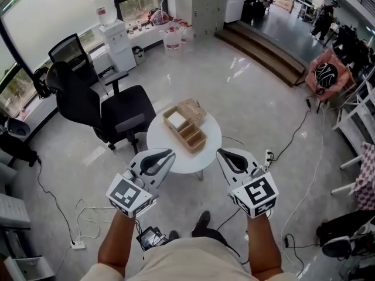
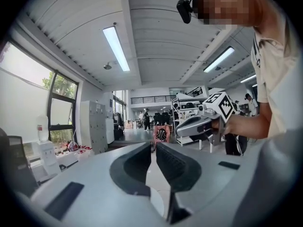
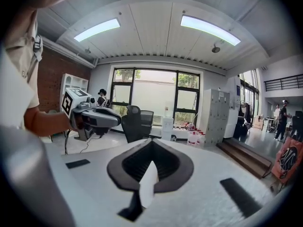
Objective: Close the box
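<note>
A wooden box (image 1: 186, 130) with several compartments stands on a small round white table (image 1: 170, 151). Its lid (image 1: 194, 108) is tipped open at the far side, and a white block (image 1: 176, 120) lies in the far compartment. My left gripper (image 1: 170, 153) is shut and empty, hanging over the table's near left edge. At the near right edge my right gripper (image 1: 220, 152) is also shut with nothing held. Both point away from me, short of the box. Neither gripper view shows the box. The left gripper view has its own closed tips (image 2: 153, 148) and the other gripper (image 2: 196, 125).
A black office chair (image 1: 99, 107) stands left of the table. Cables and a power strip (image 1: 78, 244) lie on the floor at the near left. Wooden steps (image 1: 263, 54) run at the back right, with a pink seat (image 1: 327, 75) and racks at the right.
</note>
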Demonstrator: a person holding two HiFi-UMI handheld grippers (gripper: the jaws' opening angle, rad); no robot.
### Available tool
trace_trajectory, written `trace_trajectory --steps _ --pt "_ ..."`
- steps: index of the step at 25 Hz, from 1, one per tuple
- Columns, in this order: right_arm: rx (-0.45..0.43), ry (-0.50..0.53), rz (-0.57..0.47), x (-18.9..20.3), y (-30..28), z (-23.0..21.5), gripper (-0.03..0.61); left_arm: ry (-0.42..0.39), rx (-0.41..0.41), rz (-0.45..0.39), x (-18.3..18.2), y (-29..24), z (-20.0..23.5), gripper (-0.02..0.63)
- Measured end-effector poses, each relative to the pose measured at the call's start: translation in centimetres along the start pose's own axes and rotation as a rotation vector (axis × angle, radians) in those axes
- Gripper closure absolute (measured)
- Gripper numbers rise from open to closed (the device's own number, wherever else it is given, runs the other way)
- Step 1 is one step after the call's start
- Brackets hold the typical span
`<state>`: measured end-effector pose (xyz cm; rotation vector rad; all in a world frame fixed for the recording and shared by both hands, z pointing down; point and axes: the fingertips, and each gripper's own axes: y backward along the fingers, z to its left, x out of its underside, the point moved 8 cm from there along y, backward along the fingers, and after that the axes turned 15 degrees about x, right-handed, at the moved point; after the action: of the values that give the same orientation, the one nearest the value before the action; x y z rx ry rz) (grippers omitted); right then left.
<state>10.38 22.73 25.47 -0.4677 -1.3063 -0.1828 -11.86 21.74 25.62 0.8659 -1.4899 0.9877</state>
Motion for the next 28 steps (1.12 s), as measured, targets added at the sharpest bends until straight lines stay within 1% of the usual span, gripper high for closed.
trace_trajectory --steps 3,9,13,18,20,21,23,28 --pt "-0.036 0.001 -0.005 0.5 -2.0 -2.2 0.586 0.017 -0.018 0.014 0.1 -2.1 0.9 0.578" --pt "-0.105 0.007 -0.022 1.0 -4.7 -6.0 0.586 -0.018 -0.08 0.022 0.3 -5.7 2.8 0.578" --pt "-0.127 0.002 -0.03 1.6 -6.0 -8.3 0.586 -0.017 -0.1 0.035 0.0 -7.9 3.7 0.578" --pt "-0.125 -0.013 -0.025 2.5 -7.5 -10.3 0.586 0.004 -0.091 0.058 0.0 -10.4 5.2 0.578" --pt "-0.118 -0.015 -0.016 2.8 -8.2 -10.8 0.586 0.013 -0.082 0.056 0.0 -11.1 6.1 0.578" --pt "-0.112 -0.017 -0.012 2.9 -8.6 -11.0 0.586 0.004 -0.076 0.049 0.4 -11.4 6.7 0.578" --pt "-0.096 -0.019 -0.006 3.0 -9.4 -11.4 0.586 -0.019 -0.061 0.032 1.2 -11.9 8.2 0.578" --pt "-0.033 -0.02 0.012 2.8 -11.6 -11.3 0.586 -0.012 0.004 0.024 1.0 -13.1 11.8 0.578"
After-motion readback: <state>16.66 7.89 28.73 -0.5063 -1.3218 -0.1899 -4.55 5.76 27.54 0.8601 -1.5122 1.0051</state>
